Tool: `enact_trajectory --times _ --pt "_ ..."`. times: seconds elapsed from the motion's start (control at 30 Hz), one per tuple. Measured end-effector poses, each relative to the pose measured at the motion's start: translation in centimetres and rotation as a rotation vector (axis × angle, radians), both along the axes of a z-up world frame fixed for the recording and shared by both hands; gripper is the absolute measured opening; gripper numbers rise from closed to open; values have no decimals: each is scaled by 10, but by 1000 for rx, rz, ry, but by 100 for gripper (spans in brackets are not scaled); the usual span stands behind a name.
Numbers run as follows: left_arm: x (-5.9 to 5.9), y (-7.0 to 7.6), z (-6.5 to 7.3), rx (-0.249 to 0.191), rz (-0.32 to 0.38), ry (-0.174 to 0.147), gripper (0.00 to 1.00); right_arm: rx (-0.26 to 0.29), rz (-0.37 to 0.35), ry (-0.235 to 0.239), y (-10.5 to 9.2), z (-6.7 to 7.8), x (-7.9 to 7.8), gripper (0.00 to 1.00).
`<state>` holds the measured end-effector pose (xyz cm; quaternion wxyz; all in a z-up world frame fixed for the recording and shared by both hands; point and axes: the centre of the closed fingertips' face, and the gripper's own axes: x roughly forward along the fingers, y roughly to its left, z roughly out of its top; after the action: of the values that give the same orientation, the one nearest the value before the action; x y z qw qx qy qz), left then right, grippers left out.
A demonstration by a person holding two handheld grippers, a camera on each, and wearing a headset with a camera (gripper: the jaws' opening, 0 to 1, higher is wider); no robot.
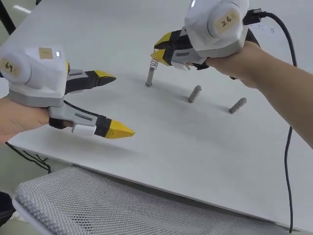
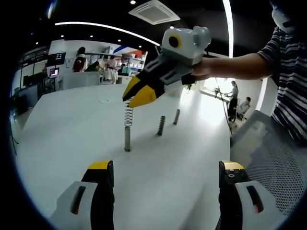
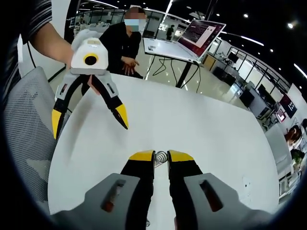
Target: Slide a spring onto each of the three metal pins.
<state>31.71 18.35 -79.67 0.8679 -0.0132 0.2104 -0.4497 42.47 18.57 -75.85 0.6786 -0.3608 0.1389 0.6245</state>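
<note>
In the head view my right gripper (image 1: 157, 52) is shut on the top of a spring (image 1: 153, 64). The spring's lower end meets the tip of an upright metal pin (image 1: 149, 77) on the white table (image 1: 195, 147). Two more pins, right of it, each carry a spring (image 1: 194, 94) (image 1: 237, 105). The left gripper view shows that same held spring (image 2: 128, 115) above its pin (image 2: 127, 140), with the right gripper (image 2: 136, 94) over it. The spring (image 3: 160, 158) sits pinched between the jaws in the right gripper view. My left gripper (image 1: 115, 104) hangs open, nothing in it, left of the pins.
A grey mesh chair (image 1: 73, 205) stands at the table's near edge. A black cable (image 1: 288, 137) trails from the right gripper past the table's right side. People and desks are far behind the table (image 2: 96, 64).
</note>
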Motion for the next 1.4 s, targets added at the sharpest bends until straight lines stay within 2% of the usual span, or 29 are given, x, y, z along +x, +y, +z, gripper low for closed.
enact_trajectory --times 0.5,0.97,1.07,1.2,1.27,1.4 --pt "0 4 -2 -9 17 6 89 -26 1 21 0 -16 -2 12" --pt "4 9 -1 -18 37 3 87 -107 -5 81 2 -62 -5 12" --pt "4 9 -1 -21 39 4 87 -106 -16 98 0 -60 -6 12" --pt "5 7 -3 -23 38 6 87 -116 -17 101 -5 -66 -13 12" --pt "5 6 -3 -25 36 8 87 -103 -22 112 -5 -64 -15 12" --pt "6 3 0 -27 33 7 87 -97 -31 119 -6 -62 -14 13"
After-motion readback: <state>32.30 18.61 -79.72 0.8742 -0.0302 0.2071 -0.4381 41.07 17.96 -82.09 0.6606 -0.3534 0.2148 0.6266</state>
